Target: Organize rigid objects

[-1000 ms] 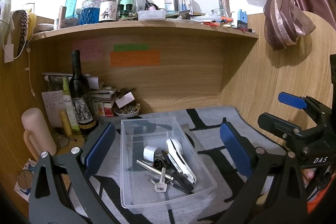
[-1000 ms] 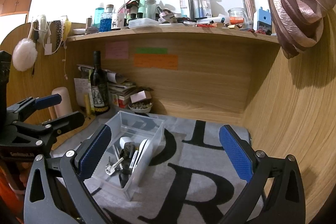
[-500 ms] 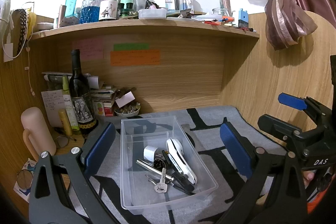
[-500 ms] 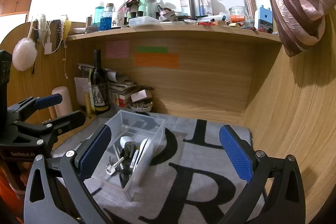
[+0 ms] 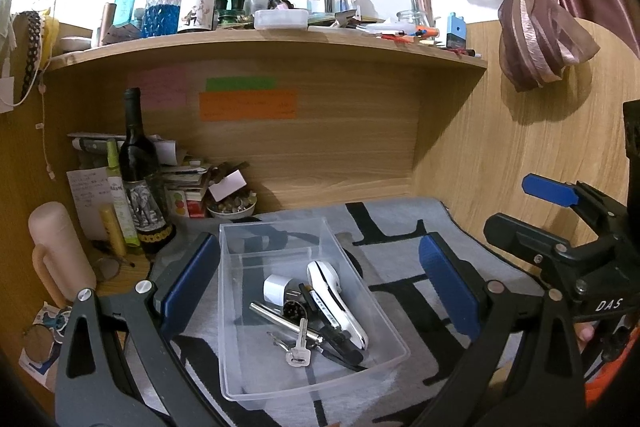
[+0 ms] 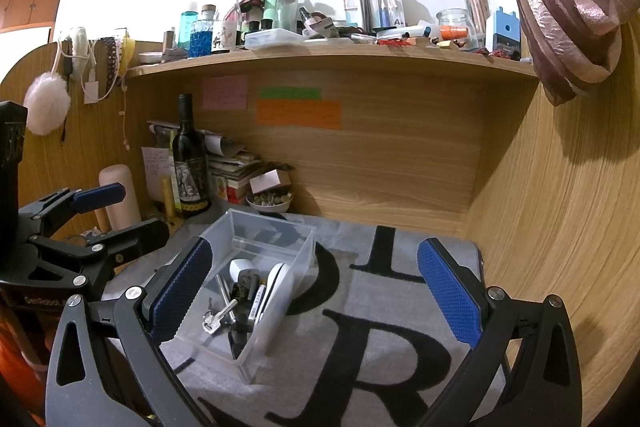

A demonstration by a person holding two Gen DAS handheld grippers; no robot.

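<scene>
step: looks finished; keys [image 5: 298,349] and small tools lie inside clear bin [image 5: 394,349]
left gripper [image 5: 320,283]: fingers spread, empty
right gripper [image 6: 314,291]: fingers spread, empty
next: likely withdraw

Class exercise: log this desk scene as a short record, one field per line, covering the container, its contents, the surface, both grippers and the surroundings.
container: clear plastic bin, upright on the mat
contents: silver key, white device, metal rod, small white block
surface: grey mat with black letters
left gripper: open, empty
right gripper: open, empty
surroundings: wine bottle, cluttered shelf
</scene>
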